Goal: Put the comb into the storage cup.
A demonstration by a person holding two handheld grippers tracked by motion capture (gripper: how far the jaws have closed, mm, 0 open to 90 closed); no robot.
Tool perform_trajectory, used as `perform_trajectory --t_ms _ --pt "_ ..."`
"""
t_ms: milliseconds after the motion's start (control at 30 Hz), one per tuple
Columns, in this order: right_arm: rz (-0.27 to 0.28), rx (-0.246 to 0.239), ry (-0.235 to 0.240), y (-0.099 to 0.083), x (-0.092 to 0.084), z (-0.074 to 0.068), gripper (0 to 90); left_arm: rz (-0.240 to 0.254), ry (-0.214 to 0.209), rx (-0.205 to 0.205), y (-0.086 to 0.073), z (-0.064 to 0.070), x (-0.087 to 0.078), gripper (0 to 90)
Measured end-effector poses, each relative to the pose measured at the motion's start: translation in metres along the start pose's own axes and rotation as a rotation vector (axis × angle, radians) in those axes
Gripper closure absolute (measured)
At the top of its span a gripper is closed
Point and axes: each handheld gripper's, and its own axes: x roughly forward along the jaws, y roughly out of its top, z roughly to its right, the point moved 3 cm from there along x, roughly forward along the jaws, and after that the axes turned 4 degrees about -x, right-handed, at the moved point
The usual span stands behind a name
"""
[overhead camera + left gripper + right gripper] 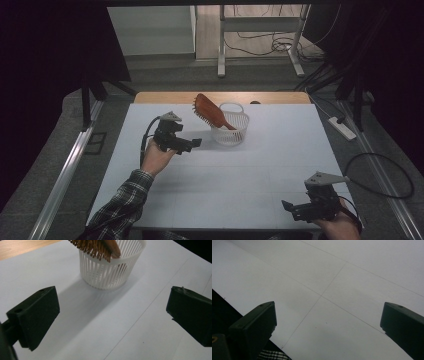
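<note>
The left gripper [192,144] hovers over the white table [260,165], held in the person's left hand [156,157], whose plaid sleeve [122,207] comes in from the near edge. Its jaws stand wide apart with nothing between them, and they point toward the white basket [231,131], which stands just ahead of them and a little to their right in the high view. In the left gripper view the basket [110,272] sits beyond the open gap, slightly toward the left jaw's side, apart from both jaws, with bare table between. A wooden hairbrush [210,112] leans in the basket, handle end down inside it and the bristled head sticking up and out over the rim on the side nearer the left gripper; its bristles [93,248] hang over the basket's near wall. Well apart to the right, at the table's near corner, the right gripper [289,207] is held low, its jaws also spread wide and empty, facing left across the table [332,285]; the basket and hairbrush lie far from them.
</note>
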Motion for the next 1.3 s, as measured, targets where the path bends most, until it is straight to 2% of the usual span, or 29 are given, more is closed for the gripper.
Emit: perform_trajectory --t_ms 167,567,1067,1300 --pt "0.003 -0.001 0.002 0.000 0.000 0.000 0.9 -0.013 -0.005 0.004 -0.008 0.001 -0.002 0.0" --pt "0.005 -0.003 0.003 0.000 -0.001 0.000 0.9 -0.026 0.033 0.031 -0.024 0.005 -0.014 0.0" --pt "0.005 -0.006 0.005 0.000 -0.001 -0.001 0.9 -0.008 0.037 0.019 -0.038 0.006 -0.032 0.0" --pt "0.006 -0.006 0.005 0.000 -0.001 -0.001 0.9 0.005 0.053 0.019 -0.046 0.008 -0.043 0.0"
